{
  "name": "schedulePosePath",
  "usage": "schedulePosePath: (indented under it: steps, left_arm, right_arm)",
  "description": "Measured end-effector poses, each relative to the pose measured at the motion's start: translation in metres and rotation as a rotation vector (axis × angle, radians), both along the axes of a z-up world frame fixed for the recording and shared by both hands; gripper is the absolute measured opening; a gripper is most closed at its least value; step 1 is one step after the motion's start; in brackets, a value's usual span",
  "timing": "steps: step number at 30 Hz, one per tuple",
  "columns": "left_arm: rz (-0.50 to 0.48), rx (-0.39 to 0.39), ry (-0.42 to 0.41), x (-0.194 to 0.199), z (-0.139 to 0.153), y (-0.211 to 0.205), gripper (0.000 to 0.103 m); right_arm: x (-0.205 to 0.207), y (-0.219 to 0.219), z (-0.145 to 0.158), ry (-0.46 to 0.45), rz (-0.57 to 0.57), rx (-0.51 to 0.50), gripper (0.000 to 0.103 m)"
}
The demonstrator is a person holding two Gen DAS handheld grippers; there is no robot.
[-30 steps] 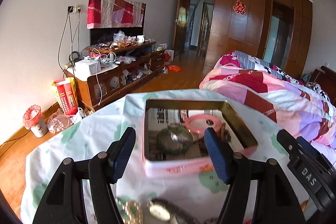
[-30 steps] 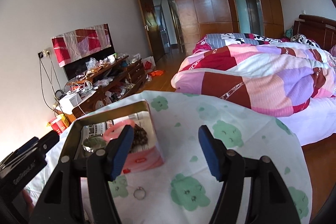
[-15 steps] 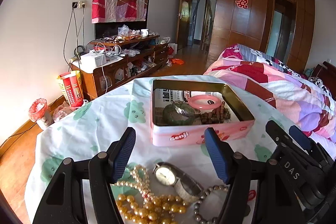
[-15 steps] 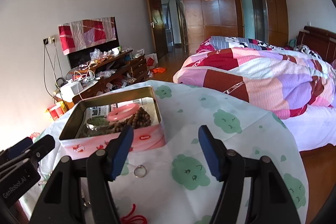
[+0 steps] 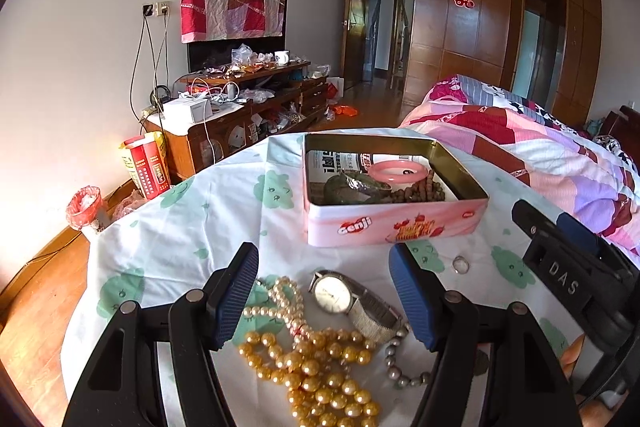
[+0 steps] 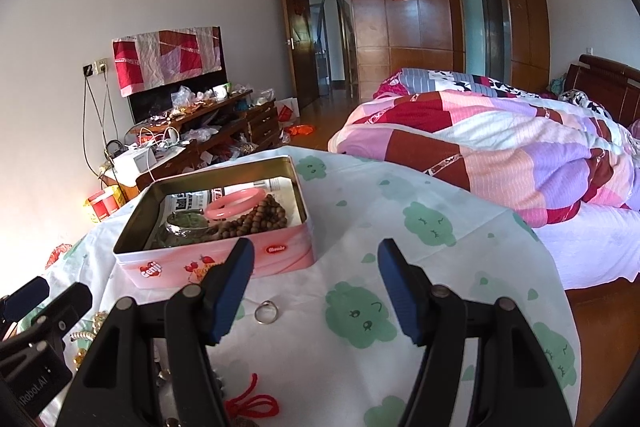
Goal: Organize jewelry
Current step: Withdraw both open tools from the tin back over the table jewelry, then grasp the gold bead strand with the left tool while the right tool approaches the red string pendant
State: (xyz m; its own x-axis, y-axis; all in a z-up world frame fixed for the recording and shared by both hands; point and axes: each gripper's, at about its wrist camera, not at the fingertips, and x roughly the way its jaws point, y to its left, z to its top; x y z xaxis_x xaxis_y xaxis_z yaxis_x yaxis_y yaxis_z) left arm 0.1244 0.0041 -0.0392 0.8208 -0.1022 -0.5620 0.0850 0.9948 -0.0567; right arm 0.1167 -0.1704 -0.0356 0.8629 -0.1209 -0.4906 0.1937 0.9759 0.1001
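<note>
L cam only: watch (image 5: 352, 301), pearls (image 5: 280, 301); R cam only: red cord (image 6: 252, 405)

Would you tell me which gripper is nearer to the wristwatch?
Left. The left gripper hangs open right over the wristwatch; the right gripper is off to its right, by the ring.

The tablecloth (image 5: 192, 227) is white with pale green cloud faces, and on it sits a pink tin (image 5: 394, 225) printed with red strawberries and gold-toned inside, holding a pink bangle (image 5: 396, 171) and brown wooden beads (image 6: 256, 219). At 6 o'clock of the tin lie golden pearls (image 5: 320, 383), cream pearls (image 5: 286, 301), grey pearls (image 5: 400, 367) and a silver watch (image 5: 352, 301) with a white dial; at 4 o'clock a silver ring (image 5: 460, 264), and a red cord (image 6: 252, 405) nearer
</note>
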Motion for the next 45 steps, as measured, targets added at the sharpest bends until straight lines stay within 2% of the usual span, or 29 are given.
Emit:
schedulePosePath:
  steps: [6, 13, 24, 27, 30, 34, 35, 37, 38, 45]
  left_arm:
    - [-0.018, 0.011, 0.022, -0.012, -0.006, 0.012, 0.068]
    - [-0.028, -0.052, 0.086, -0.025, -0.016, 0.042, 0.068]
    - [-0.059, -0.088, 0.164, -0.033, -0.032, 0.064, 0.068]
    - [-0.095, -0.129, 0.186, -0.031, -0.033, 0.061, 0.056]
    - [-0.148, -0.147, 0.19, -0.028, -0.032, 0.049, 0.053]
    - [-0.182, -0.081, 0.231, -0.019, -0.04, 0.03, 0.049]
    - [-0.175, -0.054, 0.212, -0.02, -0.039, 0.026, 0.047]
    - [-0.194, -0.031, 0.213, -0.019, -0.038, 0.022, 0.028]
    - [-0.189, -0.02, 0.222, -0.018, -0.04, 0.022, 0.025]
    - [-0.204, -0.009, 0.197, -0.024, -0.039, 0.025, 0.019]
  right_arm:
    - [-0.007, -0.002, 0.002, -0.001, 0.001, 0.019, 0.068]
    - [-0.019, -0.004, 0.003, 0.021, 0.026, 0.038, 0.068]
    - [-0.037, -0.003, -0.009, 0.127, 0.112, 0.09, 0.067]
    - [-0.039, -0.001, -0.012, 0.145, 0.138, 0.095, 0.062]
    - [-0.039, 0.0, -0.012, 0.149, 0.142, 0.095, 0.061]
    - [-0.037, -0.002, -0.013, 0.157, 0.139, 0.106, 0.061]
    - [-0.037, -0.003, -0.013, 0.156, 0.138, 0.11, 0.061]
    - [-0.038, -0.005, -0.013, 0.154, 0.134, 0.119, 0.061]
    - [-0.038, -0.006, -0.014, 0.155, 0.133, 0.123, 0.061]
    - [-0.036, -0.011, -0.017, 0.166, 0.126, 0.151, 0.061]
